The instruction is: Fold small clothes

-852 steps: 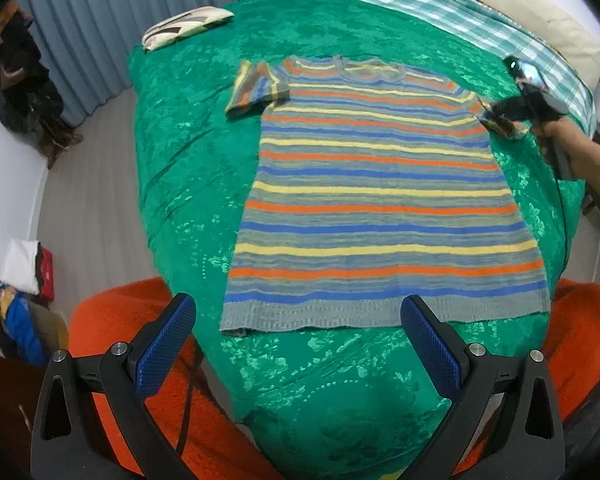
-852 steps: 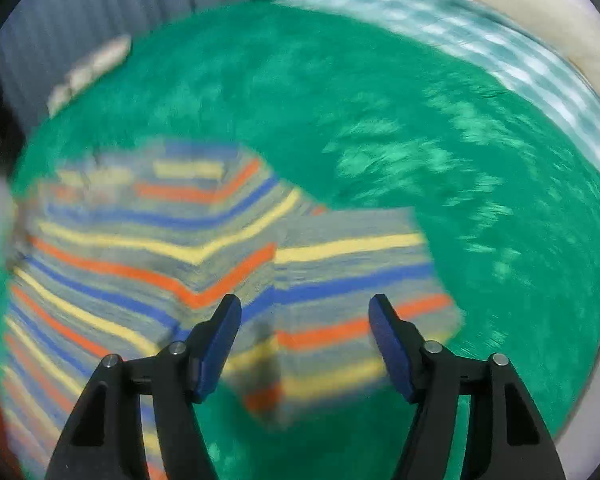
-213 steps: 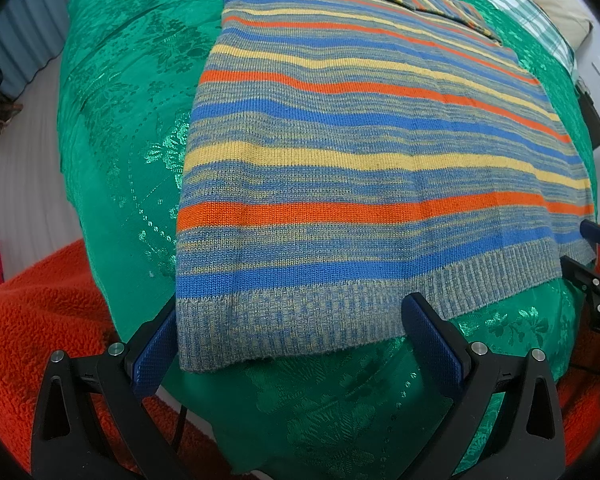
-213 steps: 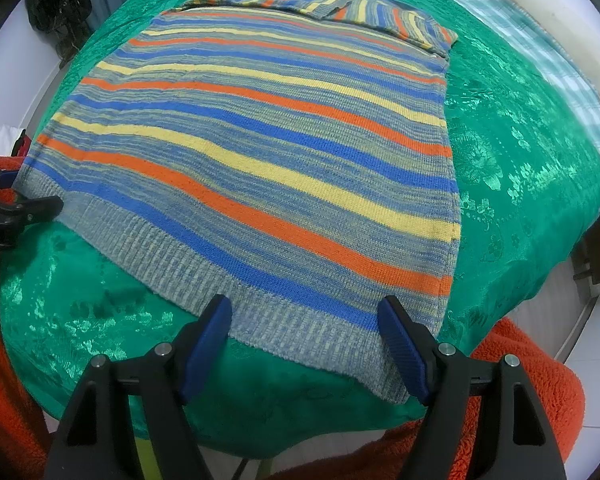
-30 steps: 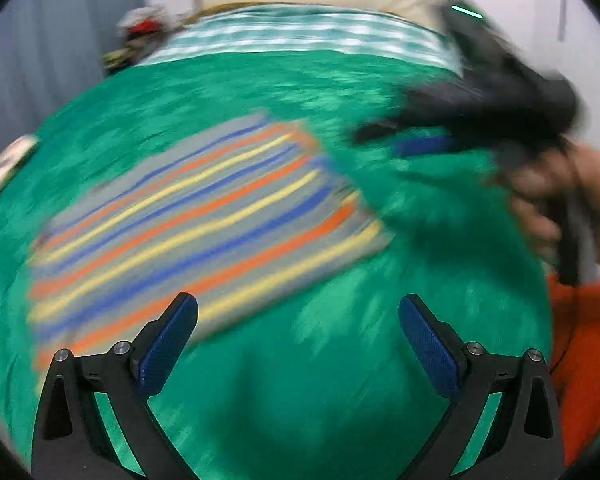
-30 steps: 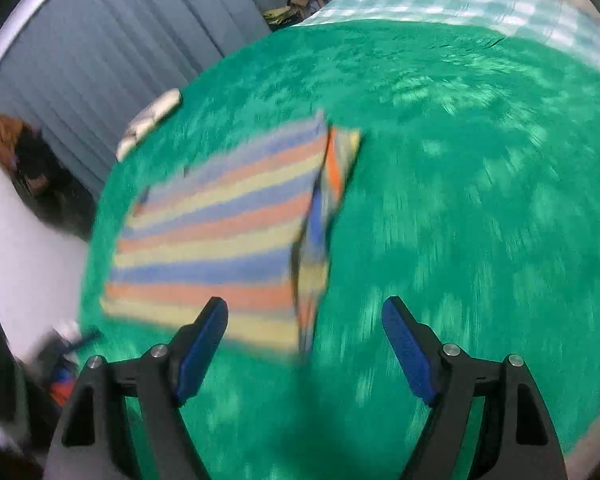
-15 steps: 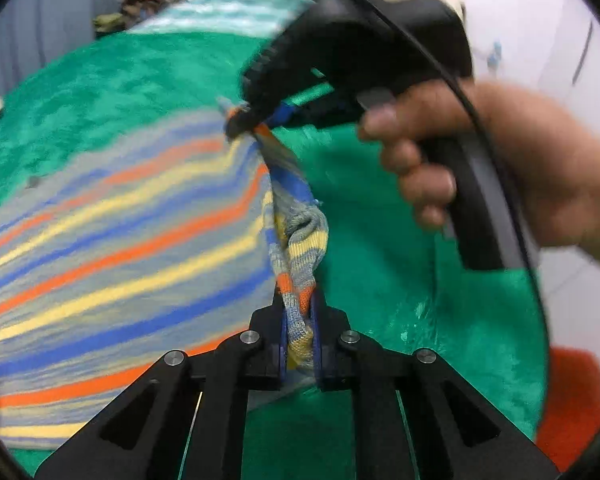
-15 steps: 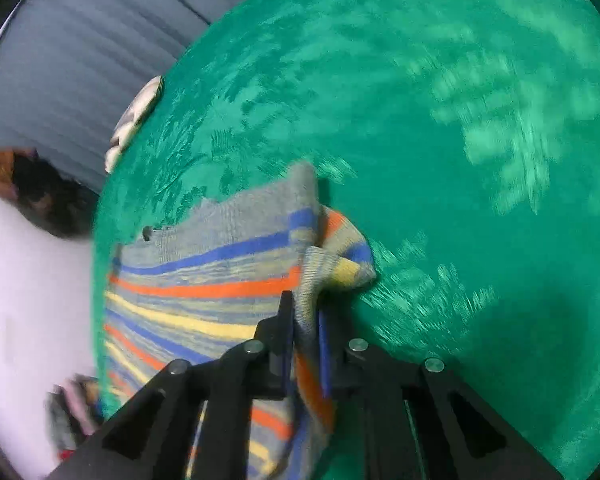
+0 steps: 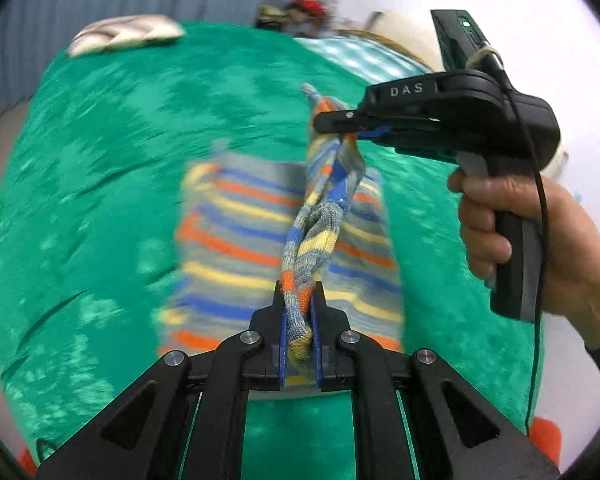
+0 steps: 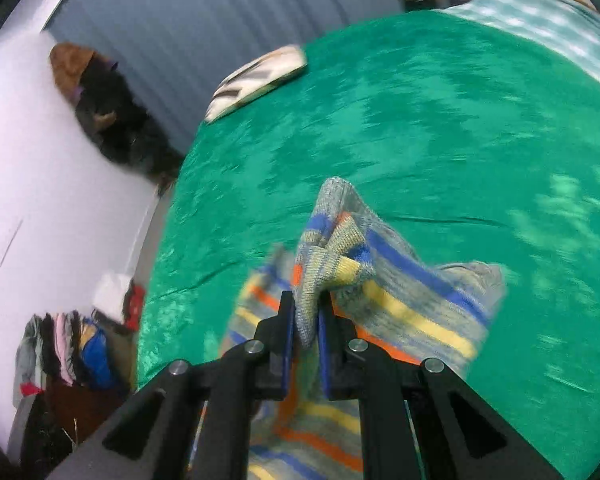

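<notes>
Both grippers lift the sweater (image 9: 260, 236) off the bed (image 9: 100, 140).
Left gripper (image 9: 299, 344) and right gripper (image 10: 305, 340) each pinch its bunched edge.

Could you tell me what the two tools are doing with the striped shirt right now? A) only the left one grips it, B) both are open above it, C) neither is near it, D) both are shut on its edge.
D: the left tool and the right tool each pinch bunched fabric of the striped shirt, lifting that edge off the green bedspread.
</notes>
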### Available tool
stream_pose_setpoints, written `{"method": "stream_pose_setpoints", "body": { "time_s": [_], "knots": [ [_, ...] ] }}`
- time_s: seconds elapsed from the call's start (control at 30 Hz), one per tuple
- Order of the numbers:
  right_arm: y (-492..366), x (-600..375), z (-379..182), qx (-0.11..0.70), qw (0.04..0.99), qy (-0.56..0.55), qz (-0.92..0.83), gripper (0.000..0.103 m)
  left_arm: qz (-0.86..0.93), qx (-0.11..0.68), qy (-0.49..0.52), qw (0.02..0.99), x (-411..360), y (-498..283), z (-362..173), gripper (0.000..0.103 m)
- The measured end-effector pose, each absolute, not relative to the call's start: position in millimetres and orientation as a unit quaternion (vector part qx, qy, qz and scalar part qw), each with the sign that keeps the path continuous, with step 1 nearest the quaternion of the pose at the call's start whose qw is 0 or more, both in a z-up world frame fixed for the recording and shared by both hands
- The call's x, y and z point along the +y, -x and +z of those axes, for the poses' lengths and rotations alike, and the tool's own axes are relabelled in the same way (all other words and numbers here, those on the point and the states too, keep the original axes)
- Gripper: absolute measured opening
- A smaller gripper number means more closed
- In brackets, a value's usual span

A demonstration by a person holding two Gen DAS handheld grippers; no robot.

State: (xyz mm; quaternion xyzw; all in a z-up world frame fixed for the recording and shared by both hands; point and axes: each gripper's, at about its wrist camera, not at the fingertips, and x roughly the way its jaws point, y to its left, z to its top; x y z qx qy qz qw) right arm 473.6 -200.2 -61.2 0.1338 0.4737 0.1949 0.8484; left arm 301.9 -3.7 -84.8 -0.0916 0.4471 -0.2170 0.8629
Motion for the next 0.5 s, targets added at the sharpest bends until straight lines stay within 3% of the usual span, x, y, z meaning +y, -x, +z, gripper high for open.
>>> {"method": "stream_pose_setpoints", "body": {
  "time_s": [0.13, 0.2, 0.27, 0.3, 0.33, 0.5],
  "knots": [
    [-493, -151, -90, 0.493, 0.839, -0.12, 0.2, 0.011, -0.184, 0.467, 0.103, 0.859, 19, -310, -110, 0.008],
    [-498, -141, -104, 0.497, 0.835, -0.121, 0.205, 0.011, -0.163, 0.484, 0.088, 0.855, 25, -314, -125, 0.015],
    [-501, -132, -120, 0.505, 0.823, -0.137, 0.22, 0.02, -0.139, 0.503, 0.071, 0.85, 32, -317, -137, 0.037],
    [-501, -131, -126, 0.509, 0.819, -0.147, 0.22, 0.024, -0.124, 0.509, 0.064, 0.849, 37, -317, -139, 0.054],
    [-497, -135, -128, 0.506, 0.818, -0.164, 0.218, 0.03, -0.119, 0.507, 0.068, 0.851, 43, -313, -136, 0.062],
    [-442, -168, -98, 0.453, 0.853, -0.147, 0.21, 0.03, -0.131, 0.469, 0.099, 0.868, 64, -301, -116, 0.064]
  ]
}}
